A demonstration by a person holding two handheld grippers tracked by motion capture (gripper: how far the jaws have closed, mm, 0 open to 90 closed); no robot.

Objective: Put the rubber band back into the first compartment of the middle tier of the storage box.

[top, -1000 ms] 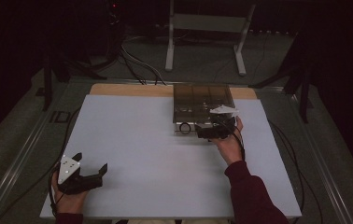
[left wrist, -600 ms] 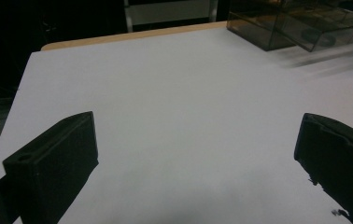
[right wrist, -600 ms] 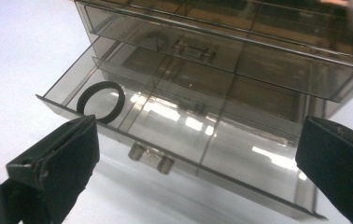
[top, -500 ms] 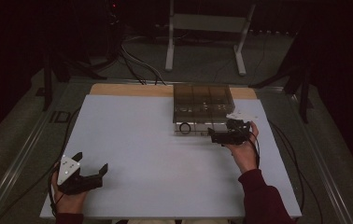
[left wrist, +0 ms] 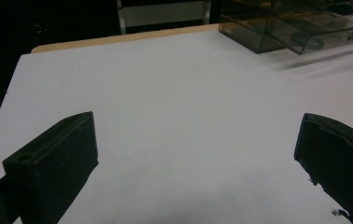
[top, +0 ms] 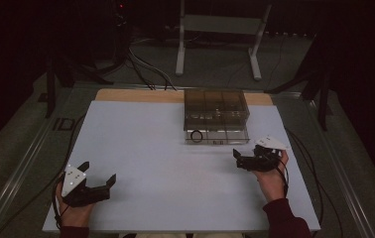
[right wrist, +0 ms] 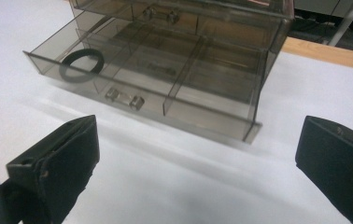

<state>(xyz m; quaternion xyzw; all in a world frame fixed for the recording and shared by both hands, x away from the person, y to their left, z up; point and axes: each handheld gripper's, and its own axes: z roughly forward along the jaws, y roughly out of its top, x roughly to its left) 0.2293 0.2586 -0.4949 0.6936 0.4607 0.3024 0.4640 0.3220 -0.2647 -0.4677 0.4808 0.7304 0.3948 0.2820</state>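
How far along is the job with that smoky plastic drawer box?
Looks done: the bottom drawer of the drawer box is pulled out, with a black ring in its end compartment. In hand: nothing; the right gripper sits open just short of the drawer, and the left gripper rests open near the table's front edge. Probably left: pushing the drawer shut.

faint letters "ID" on the floor point(top: 61, 124) left of the table
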